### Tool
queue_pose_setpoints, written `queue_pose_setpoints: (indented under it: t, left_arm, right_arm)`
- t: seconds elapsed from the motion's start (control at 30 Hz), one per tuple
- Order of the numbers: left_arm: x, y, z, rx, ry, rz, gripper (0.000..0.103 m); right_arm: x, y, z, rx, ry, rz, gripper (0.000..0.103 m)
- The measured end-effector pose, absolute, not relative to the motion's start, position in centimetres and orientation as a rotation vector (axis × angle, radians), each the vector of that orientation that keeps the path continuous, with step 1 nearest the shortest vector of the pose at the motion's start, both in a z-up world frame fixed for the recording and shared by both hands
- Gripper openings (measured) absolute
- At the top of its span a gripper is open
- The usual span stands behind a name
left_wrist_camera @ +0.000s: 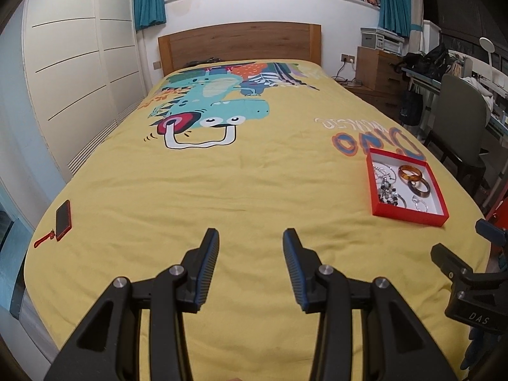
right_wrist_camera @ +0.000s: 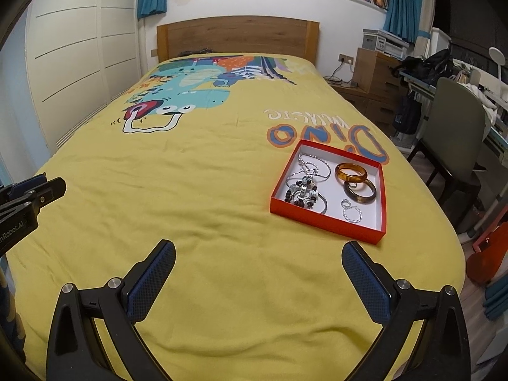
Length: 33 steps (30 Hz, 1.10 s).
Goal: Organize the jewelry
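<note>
A red box (right_wrist_camera: 327, 219) with a white inside lies on the yellow bedspread at the right; it also shows in the left wrist view (left_wrist_camera: 409, 214). In it lie an amber bangle (right_wrist_camera: 351, 172), a dark brown bangle (right_wrist_camera: 360, 191), a tangle of silver chains and beaded pieces (right_wrist_camera: 304, 187) and small silver hoops (right_wrist_camera: 351, 212). My right gripper (right_wrist_camera: 258, 252) is open and empty, above the bedspread just in front and left of the box. My left gripper (left_wrist_camera: 250, 241) is open and empty over the bare bedspread, well left of the box.
A red phone (left_wrist_camera: 63, 216) with a red strap lies near the bed's left edge. White wardrobe doors stand at the left. A wooden headboard (left_wrist_camera: 239, 44) is at the far end. A chair (right_wrist_camera: 457, 139), a desk and a wooden nightstand stand right of the bed.
</note>
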<state>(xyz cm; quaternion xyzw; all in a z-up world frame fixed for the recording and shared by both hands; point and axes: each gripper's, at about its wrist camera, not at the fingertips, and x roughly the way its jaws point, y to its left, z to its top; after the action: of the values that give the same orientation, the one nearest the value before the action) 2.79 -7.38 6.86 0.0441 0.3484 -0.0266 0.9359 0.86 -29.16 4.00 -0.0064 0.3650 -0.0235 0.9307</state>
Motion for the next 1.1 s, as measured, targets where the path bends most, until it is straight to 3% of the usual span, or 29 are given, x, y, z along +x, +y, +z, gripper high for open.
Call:
queue_pose_setpoints:
  t: [1.1]
  left_arm:
    - [3.5,-7.4,1.3,0.092,0.817,-0.101,0.040]
  right_arm:
    - [1.0,-30.2,0.2,-0.009,0.797,-0.161,0.103]
